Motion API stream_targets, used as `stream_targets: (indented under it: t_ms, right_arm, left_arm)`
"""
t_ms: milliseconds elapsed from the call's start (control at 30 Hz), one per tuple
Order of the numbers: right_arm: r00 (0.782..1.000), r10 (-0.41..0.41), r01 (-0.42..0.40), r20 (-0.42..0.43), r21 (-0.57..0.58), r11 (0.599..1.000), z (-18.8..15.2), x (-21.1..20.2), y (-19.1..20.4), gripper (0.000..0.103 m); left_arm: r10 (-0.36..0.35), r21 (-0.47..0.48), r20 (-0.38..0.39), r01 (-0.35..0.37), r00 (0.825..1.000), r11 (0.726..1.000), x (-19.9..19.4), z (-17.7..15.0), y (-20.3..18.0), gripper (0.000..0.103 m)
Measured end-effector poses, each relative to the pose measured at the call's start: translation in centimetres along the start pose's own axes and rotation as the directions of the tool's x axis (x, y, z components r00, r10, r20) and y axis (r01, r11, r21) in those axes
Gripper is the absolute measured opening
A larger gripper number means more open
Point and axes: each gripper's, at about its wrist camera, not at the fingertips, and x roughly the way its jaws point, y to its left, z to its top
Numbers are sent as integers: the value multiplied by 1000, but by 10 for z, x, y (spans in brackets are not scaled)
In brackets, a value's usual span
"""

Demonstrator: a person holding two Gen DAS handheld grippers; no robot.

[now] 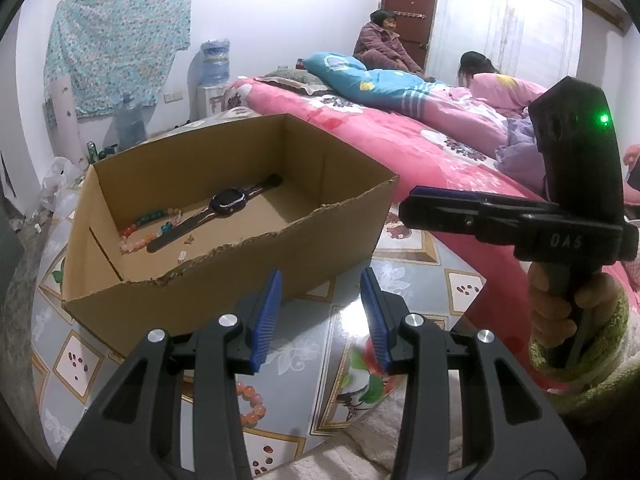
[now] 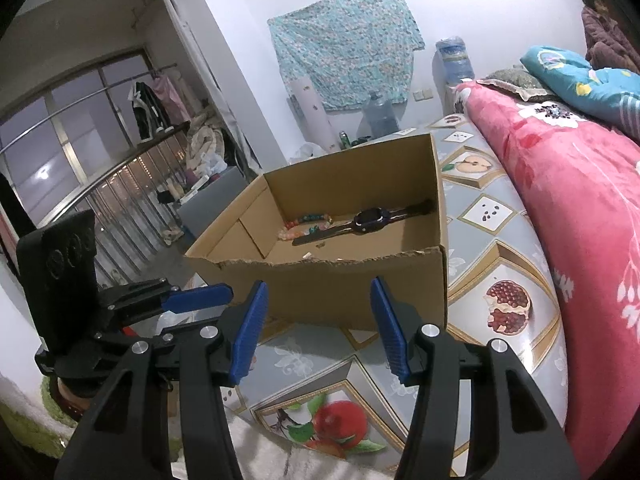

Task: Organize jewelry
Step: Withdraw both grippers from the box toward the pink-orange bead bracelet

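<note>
An open cardboard box stands on the fruit-patterned table. A dark watch and bead bracelets lie in it, along with a couple of tiny pieces. My left gripper hovers just before the box's near wall, open and holding nothing. Beneath it an orange bead bracelet lies on the table, partly hidden by the fingers. My right gripper is held by a hand, also open and holding nothing, just before the box's torn front edge.
A bed with a pink flowered blanket borders the table on the right. Two persons are at its far side. Water bottles and clutter stand beyond the box, with a window and railing at left.
</note>
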Motion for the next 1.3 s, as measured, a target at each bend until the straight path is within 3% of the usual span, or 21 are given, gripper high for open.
stream_targets:
  t_ms: [500, 733, 1033, 1300]
  right_arm:
    - [1000, 7, -7, -8, 19, 1000, -2, 4, -1, 52]
    - [1000, 13, -13, 0, 14, 1000, -2, 3, 0, 65]
    - [1000, 9, -9, -2, 18, 1000, -3, 1, 0, 68]
    - [998, -54, 55, -38, 22, 998, -13, -4, -19, 68]
  left_arm:
    - [5, 0, -13, -5, 1000, 1000, 5, 1, -1, 45]
    - [5, -2, -13, -6, 1000, 1000, 5, 1, -1, 46]
    - [13, -6, -18, -14, 1000, 1000, 9, -1, 4, 52]
    - [83, -28, -24, -84, 996, 996, -7, -14, 18, 58]
